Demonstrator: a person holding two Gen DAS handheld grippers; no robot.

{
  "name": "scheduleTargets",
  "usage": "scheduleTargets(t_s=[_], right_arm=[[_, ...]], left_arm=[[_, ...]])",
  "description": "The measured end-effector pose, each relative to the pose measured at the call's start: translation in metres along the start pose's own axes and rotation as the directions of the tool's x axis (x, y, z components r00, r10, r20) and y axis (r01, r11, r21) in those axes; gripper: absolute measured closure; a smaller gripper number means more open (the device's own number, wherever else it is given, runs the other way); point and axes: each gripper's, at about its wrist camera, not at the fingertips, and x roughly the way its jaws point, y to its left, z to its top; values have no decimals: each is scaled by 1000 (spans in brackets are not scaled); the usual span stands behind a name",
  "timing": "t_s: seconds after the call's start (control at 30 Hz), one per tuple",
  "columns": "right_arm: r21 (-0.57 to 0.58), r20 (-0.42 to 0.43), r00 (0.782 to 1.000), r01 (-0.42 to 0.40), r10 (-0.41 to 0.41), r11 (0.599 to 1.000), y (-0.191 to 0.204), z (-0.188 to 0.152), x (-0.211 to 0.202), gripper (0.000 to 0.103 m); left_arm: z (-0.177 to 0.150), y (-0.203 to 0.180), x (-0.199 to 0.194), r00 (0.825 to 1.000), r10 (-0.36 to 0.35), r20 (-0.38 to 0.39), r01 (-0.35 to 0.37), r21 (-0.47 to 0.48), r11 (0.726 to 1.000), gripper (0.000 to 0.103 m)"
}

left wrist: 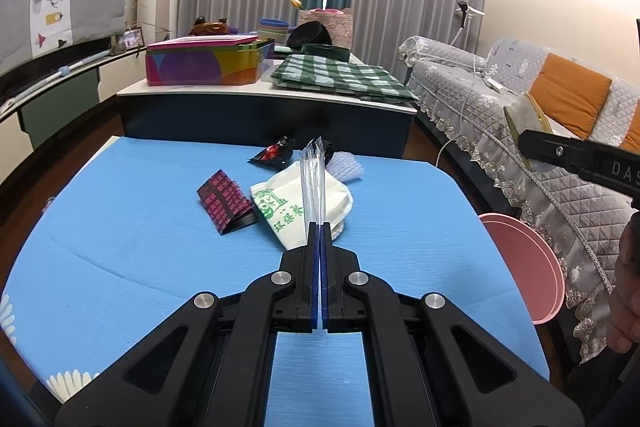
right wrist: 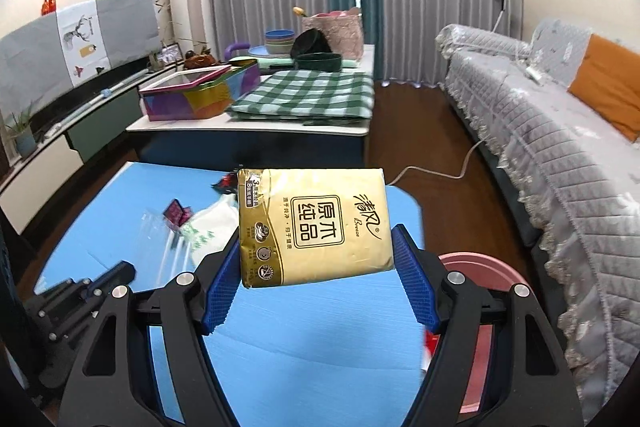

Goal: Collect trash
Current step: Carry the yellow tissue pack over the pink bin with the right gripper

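Observation:
My left gripper is shut on a clear plastic wrapper that stands up edge-on above the blue table. The same wrapper shows blurred in the right wrist view, next to the left gripper. My right gripper is shut on a gold tissue pack, held above the table; that pack and the right gripper's finger appear at the right edge of the left view. On the table lie a white bag with green print, a red-patterned dark wrapper, a black-red wrapper and a white foam net.
A pink bin stands at the table's right edge, also seen as the pink bin in the left view. Behind are a coffee table with a colourful box and checked cloth. A covered sofa runs along the right. A hand is at far right.

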Motion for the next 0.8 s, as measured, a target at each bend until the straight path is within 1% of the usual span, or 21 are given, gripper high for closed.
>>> scheduleTargets(t_s=[0.23,0.5,0.8], right_arm=[[14,8,998,68,-69,998,-20,-9,-7,32],[28,0,994,114,-114,993,-36,-15,-5,32],[48,-18,986,164,-164,985,-58,-23,4,32]], left_arm=[[-1,-17,-5,1000,-29,6,29,31,999,103],[-5,-41,-5,998,-69,-1,69,71,995,103],[1,-66,1,994,-110,-5,110,109,988,103]])
